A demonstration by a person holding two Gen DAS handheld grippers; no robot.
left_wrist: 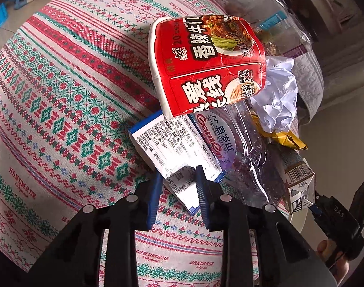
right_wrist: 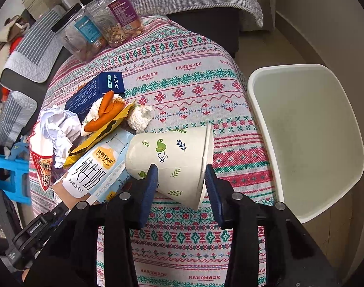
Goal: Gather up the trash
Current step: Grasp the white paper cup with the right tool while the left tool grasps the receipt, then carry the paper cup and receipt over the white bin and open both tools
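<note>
A pile of trash lies on a table under a patterned cloth [left_wrist: 62, 119]. My left gripper [left_wrist: 179, 172] is shut on the near end of a white-and-blue printed box [left_wrist: 172, 148], with a pad on each side. Beyond the box lie a red instant-noodle cup [left_wrist: 205, 67], a crushed clear water bottle [left_wrist: 244, 148] and crumpled white paper [left_wrist: 277, 95]. My right gripper [right_wrist: 181, 167] is shut on a white paper cup [right_wrist: 172, 153] with leaf prints. The cup lies on its side with its mouth to the right. A milk carton [right_wrist: 91, 169] lies just left of the cup.
A white bin [right_wrist: 301, 131] stands open beside the table's right edge. Orange peel [right_wrist: 107, 110], a tissue ball [right_wrist: 140, 117] and a dark blue box [right_wrist: 95, 91] lie behind the cup. Two clear jars [right_wrist: 110, 19] stand at the table's far end. A blue stool [right_wrist: 9, 177] is at the left.
</note>
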